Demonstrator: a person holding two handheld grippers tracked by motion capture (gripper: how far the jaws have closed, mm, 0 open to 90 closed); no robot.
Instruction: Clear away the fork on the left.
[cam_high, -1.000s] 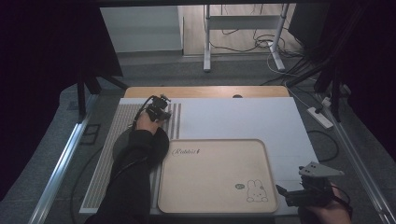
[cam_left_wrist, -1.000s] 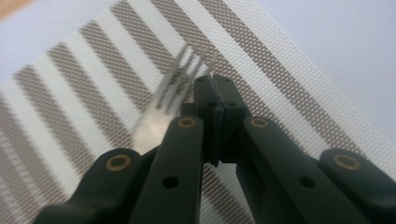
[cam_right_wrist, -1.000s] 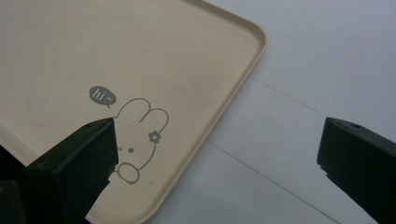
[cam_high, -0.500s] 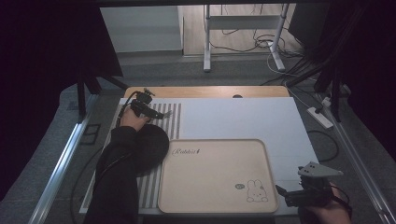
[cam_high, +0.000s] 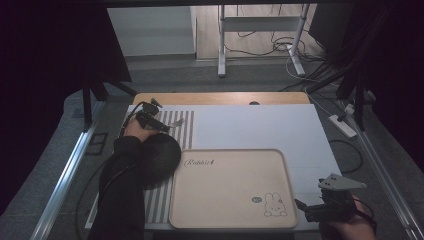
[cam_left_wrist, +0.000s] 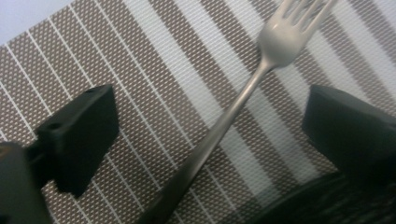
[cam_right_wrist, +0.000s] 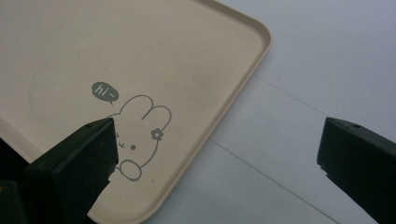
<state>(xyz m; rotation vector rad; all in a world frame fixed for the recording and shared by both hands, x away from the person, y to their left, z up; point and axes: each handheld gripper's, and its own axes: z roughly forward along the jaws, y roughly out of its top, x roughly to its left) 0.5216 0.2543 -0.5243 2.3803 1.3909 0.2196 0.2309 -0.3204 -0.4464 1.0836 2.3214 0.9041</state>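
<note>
The surface (cam_high: 260, 127) is covered by a white sheet, with a strip of bare wood showing along its far edge. A large beige tray (cam_high: 231, 187) lies on the near middle of it, printed with the word "Rabbit" at its far left corner and a small rabbit drawing (cam_right_wrist: 140, 135) with a "hi" bubble near its right near corner. The tray carries nothing.

Left of the tray a striped brown-and-white placemat (cam_high: 170, 150) runs from near to far. A dark round plate (cam_high: 157, 157) sits on the mat, just beside the tray's left edge, partly covered by the person's dark sleeve (cam_high: 120, 195).

The left tongs (cam_high: 156, 122) are at the far end of the mat, released, jaws spread wide either side of a metal fork (cam_left_wrist: 224, 121). The fork lies flat on the stripes, its tines pointing away from the tongs; neither jaw touches it. In the left gripper view the rim of the plate shows at the lower right corner.

The right tongs (cam_high: 300, 206) hover at the near right, also released, one jaw over the tray's corner by the rabbit and the other over the white sheet.
</note>
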